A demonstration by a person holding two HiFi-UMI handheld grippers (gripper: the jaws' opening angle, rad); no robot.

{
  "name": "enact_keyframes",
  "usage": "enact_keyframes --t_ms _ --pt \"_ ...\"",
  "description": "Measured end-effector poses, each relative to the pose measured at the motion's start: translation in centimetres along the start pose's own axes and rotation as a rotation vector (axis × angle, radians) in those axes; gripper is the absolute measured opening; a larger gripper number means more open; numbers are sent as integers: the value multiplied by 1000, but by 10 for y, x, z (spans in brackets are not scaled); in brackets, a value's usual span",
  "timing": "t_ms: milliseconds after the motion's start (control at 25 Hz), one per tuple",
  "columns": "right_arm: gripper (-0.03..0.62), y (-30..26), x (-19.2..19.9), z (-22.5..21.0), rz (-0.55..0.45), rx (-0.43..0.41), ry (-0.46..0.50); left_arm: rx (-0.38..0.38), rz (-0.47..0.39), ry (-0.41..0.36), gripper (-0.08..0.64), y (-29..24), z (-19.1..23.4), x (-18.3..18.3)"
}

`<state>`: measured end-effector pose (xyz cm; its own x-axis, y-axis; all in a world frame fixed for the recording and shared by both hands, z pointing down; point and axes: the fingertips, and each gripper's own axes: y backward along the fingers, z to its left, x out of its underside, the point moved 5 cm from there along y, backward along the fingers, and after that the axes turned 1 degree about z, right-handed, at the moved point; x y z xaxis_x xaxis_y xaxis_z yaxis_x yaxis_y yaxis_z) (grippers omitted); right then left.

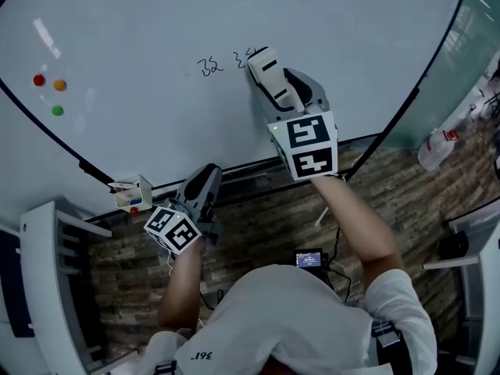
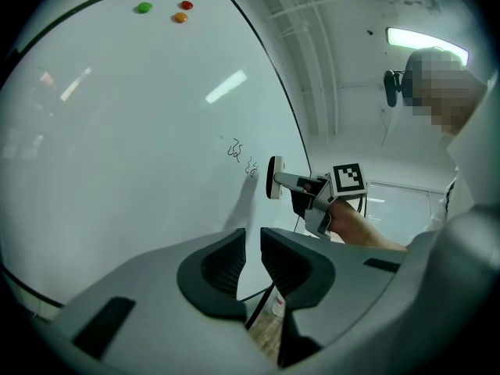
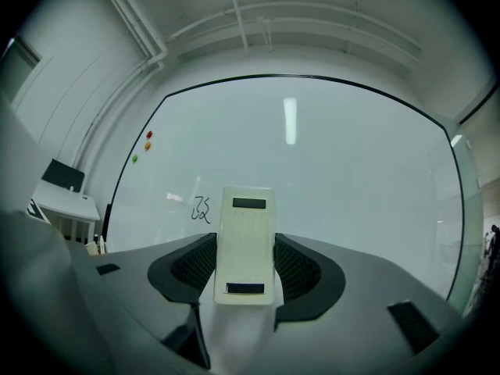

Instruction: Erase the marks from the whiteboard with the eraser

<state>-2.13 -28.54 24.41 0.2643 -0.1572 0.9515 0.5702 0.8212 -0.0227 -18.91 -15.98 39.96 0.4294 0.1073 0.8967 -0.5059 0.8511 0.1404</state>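
The whiteboard (image 1: 156,22) carries two black scribbles, one (image 1: 209,66) to the left and one (image 1: 248,55) right at the eraser's tip. My right gripper (image 1: 275,86) is shut on the white eraser (image 1: 264,69), whose pad end is up against the board. The right gripper view has the eraser (image 3: 244,237) upright between the jaws, with the left scribble (image 3: 201,208) just beside it. My left gripper (image 1: 205,184) hangs low by the board's bottom edge, shut and empty. From the left gripper view (image 2: 251,262) the eraser (image 2: 274,176) sits just right of both scribbles (image 2: 242,156).
Red (image 1: 38,80), orange (image 1: 59,85) and green (image 1: 57,110) magnets sit at the board's left. A small holder with markers (image 1: 131,194) hangs at the lower frame. A white desk (image 1: 47,272) stands left, a bottle (image 1: 439,144) and glass wall right.
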Motion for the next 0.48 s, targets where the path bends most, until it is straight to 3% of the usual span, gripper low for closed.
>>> enact_keyframes --t_ms 480 --pt "249 7 26 -68 41 120 -23 -18 -9 -50 52 -7 -19 -2"
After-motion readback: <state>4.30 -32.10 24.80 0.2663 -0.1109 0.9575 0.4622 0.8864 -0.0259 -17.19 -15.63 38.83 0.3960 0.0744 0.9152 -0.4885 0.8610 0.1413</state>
